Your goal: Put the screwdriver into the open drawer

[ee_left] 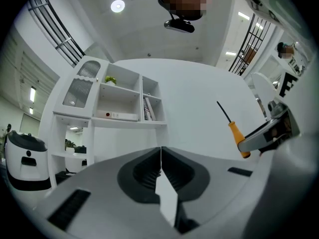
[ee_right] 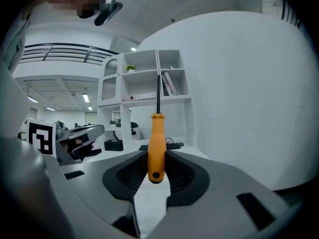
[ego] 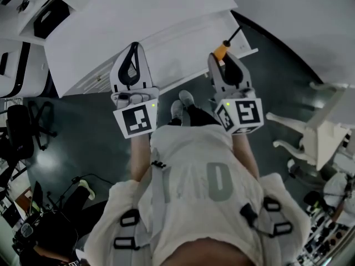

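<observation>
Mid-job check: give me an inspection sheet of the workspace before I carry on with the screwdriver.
Surface: white desk top, nothing seen on the part shown.
Job's things: screwdriver, orange handle, in the right gripper; drawer pulled out under the desk edge, nothing seen inside.
Clutter: nothing seen.
Grippers: left gripper shut, empty; right gripper shut on the screwdriver handle.
Cables: thin cable on the floor, lower left.
Surroundings: white shelf unit, office chair, dark floor.

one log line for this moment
left tongs: shut, empty | right tongs: shut on screwdriver, tip out ahead | drawer: open, screwdriver not yet put in
</observation>
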Demonstrator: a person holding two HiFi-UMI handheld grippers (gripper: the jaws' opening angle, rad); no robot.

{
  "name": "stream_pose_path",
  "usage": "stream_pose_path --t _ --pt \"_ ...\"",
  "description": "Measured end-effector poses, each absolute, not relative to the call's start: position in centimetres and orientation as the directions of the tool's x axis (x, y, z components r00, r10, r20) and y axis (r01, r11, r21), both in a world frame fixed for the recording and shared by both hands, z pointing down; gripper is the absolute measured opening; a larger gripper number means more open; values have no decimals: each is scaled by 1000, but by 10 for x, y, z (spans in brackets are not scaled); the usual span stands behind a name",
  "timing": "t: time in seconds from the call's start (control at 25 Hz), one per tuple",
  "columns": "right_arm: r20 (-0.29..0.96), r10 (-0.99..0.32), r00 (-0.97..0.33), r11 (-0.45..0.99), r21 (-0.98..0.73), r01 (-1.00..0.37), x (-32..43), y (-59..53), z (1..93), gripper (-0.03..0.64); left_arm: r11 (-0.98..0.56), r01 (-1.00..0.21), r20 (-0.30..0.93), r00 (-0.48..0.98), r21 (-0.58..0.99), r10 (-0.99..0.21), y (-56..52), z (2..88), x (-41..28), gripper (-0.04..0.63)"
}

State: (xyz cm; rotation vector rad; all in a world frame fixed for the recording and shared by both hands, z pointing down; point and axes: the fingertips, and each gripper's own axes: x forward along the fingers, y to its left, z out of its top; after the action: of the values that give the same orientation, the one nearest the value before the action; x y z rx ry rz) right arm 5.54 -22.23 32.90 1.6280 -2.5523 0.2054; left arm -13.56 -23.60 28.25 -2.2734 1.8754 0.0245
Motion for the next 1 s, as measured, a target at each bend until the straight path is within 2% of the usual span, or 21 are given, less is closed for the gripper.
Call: stream_pose_path --t 0.36,0.76,1.0 --pt "154 -865 -478 477 -43 -878 52 -251 327 106 -86 -989 -155 105 -123 -982 -258 275 -148 6" --pt "173 -838 -518 516 -64 -855 61 -270 333 104 -37 -991 -134 54 -128 -989 -266 275 -142 6" --pt "187 -807 -560 567 -19 -823 44 -294 327 106 -29 -985 -120 50 -168 -992 -274 274 -146 6"
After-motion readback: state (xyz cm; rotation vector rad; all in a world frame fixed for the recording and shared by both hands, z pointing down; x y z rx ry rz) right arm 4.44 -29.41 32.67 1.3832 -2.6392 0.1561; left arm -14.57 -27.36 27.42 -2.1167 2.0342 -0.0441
